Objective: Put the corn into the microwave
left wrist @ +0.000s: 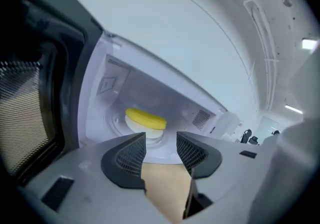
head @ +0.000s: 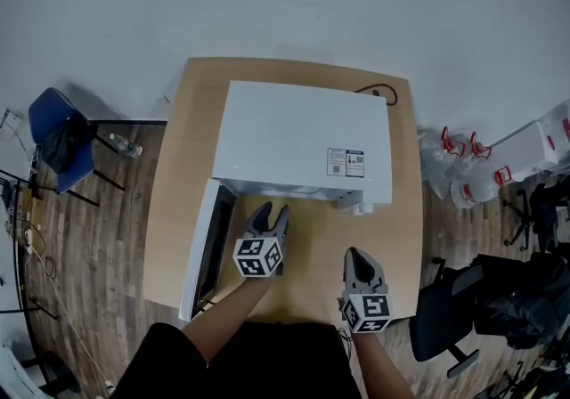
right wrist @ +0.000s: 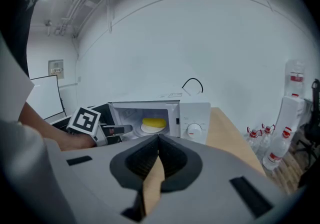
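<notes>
Left gripper [left wrist: 161, 139]: jaws wide, empty | right gripper [right wrist: 158, 140]: jaws together, empty | corn [left wrist: 145, 118] sits inside microwave [head: 303, 134] | risk: left gripper could clip the open door [head: 201, 250], jolting the microwave.

The person wore a black top [head: 240, 362] that filled the lower edge of the head view. The left gripper [head: 271, 213] and the right gripper [head: 357, 256] had smooth pale grey bodies, and each carried a white cube [head: 259, 256] printed with black square markers. Their jaws were lined with dark grey pads [left wrist: 131, 154], finely meshed and rounded at the outer edges.
</notes>
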`<action>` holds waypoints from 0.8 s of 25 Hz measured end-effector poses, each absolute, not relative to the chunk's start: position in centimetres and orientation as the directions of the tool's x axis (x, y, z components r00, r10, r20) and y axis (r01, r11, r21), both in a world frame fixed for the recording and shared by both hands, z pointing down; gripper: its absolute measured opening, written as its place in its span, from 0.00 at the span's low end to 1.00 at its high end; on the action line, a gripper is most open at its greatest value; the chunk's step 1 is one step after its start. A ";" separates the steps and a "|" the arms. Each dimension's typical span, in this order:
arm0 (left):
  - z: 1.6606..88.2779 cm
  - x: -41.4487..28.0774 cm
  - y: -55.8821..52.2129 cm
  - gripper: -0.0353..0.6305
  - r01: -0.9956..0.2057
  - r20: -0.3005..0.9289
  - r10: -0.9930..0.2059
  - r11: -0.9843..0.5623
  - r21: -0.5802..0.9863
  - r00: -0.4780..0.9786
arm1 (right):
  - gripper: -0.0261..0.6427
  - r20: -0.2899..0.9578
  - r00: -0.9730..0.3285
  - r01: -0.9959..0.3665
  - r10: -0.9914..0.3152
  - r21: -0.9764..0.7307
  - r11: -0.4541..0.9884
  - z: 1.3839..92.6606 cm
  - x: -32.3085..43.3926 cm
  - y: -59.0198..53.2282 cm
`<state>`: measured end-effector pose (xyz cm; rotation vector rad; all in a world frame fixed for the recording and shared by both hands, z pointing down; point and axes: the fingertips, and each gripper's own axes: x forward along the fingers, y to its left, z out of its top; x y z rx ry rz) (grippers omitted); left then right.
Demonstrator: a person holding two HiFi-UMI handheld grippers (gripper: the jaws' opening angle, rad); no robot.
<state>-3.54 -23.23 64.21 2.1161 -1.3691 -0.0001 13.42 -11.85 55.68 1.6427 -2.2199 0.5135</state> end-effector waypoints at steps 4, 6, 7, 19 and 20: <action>59.9 -4.1 -18.1 0.31 -0.816 0.266 -0.828 -0.336 0.470 0.494 | 0.13 0.438 -0.282 -0.958 -0.854 -0.091 0.270 54.0 12.4 -10.0; 58.0 -4.6 -15.9 0.31 -0.815 0.245 -0.833 -0.349 0.463 0.496 | 0.13 0.418 -0.297 -0.955 -0.859 -0.108 0.277 52.8 11.7 -9.2; 57.1 -4.8 -14.7 0.31 -0.815 0.235 -0.837 -0.353 0.459 0.495 | 0.13 0.406 -0.305 -0.952 -0.861 -0.109 0.285 52.0 11.2 -8.7; 49.5 -7.4 -4.3 0.31 -0.782 0.135 -0.832 -0.433 0.447 0.538 | 0.13 0.323 -0.299 -0.950 -0.898 -0.009 0.313 46.7 8.0 -0.8; 48.9 -7.5 -4.1 0.30 -0.775 0.116 -0.828 -0.451 0.442 0.549 | 0.13 0.319 -0.293 -0.952 -0.901 -0.010 0.306 46.4 8.1 -0.1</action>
